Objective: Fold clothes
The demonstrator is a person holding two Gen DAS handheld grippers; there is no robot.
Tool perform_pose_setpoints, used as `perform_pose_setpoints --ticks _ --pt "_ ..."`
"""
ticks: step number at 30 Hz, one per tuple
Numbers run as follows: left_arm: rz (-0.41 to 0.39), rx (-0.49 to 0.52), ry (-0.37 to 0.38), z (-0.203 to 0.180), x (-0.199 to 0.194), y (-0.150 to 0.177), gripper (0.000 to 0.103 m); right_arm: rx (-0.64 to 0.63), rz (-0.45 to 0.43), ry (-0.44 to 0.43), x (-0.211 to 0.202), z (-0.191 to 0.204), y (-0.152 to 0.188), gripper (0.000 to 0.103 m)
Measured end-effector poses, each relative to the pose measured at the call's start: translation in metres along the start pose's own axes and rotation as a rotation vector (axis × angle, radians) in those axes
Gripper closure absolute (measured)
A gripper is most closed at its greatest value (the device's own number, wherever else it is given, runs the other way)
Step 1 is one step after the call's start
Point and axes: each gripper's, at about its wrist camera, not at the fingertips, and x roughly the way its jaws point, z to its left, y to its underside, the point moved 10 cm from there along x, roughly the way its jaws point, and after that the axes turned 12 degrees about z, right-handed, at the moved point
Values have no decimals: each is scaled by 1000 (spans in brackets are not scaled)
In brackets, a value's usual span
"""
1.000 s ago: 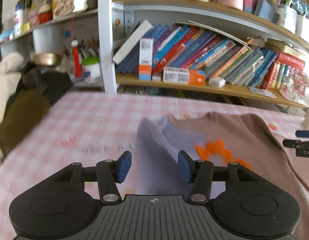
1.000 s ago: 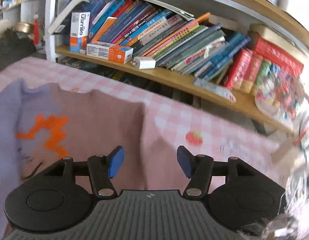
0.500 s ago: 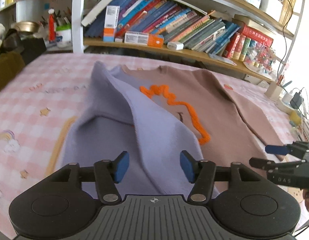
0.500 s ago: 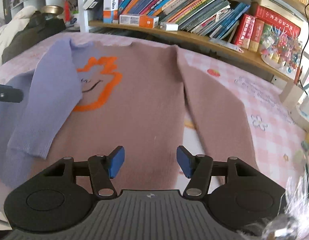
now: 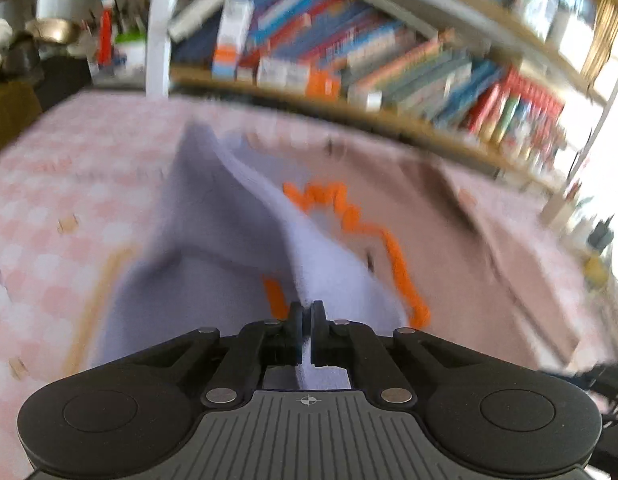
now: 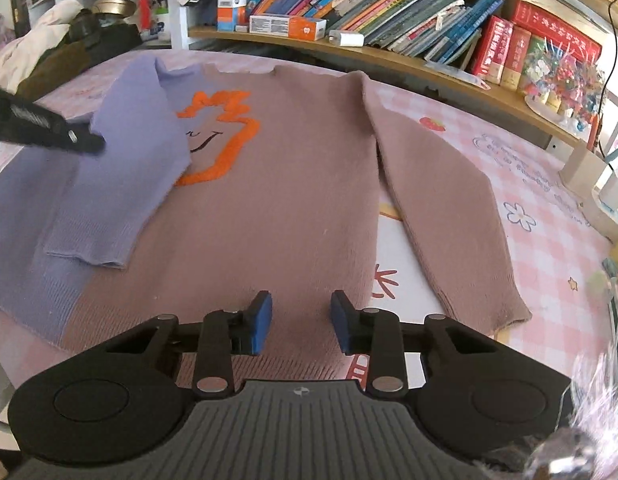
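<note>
A brown and lilac sweater (image 6: 293, 184) with an orange outline design (image 6: 229, 140) lies flat on the pink checked tablecloth (image 6: 549, 216). Its lilac sleeve (image 6: 121, 168) is folded over the chest. My left gripper (image 5: 307, 320) is shut on the lilac sleeve (image 5: 329, 276), pinching a ridge of the fabric; it also shows in the right wrist view (image 6: 49, 132) at the sleeve. My right gripper (image 6: 301, 320) is open and empty, low over the sweater's hem. The brown sleeve (image 6: 441, 208) lies straight at the right.
A wooden bookshelf (image 6: 389, 56) full of books runs along the table's far edge. A pile of dark and cream clothes (image 6: 49, 52) lies at the far left. Small boxes (image 6: 589, 168) stand at the right edge.
My left gripper has closed on the lilac sleeve and is moving fast, blurring its view. My right gripper has pulled back slightly and stays open.
</note>
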Motion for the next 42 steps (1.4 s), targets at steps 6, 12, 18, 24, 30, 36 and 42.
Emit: perform_pose_setpoints --ticks 6,12,18,24,30,36,42 --pt "-165 -5 -192 93 -69 -65 101 44 6 22 5 1 -6 72" --pt "-57 143 -423 172 -75 -92 101 102 17 64 10 4 -16 72" --pt "25 80 -577 247 -60 -113 96 146 33 123 13 9 -24 73" --pt "37 77 -595 256 -57 -104 59 192 48 150 12 6 -24 73" --pt "32 88 -226 164 -58 -55 58 193 60 177 13 -4 -25 73" --pt "115 11 -121 117 -10 -14 58 161 74 182 15 -8 -28 74" --pt "49 -54 -179 125 15 -32 69 127 88 215 11 -10 -20 74"
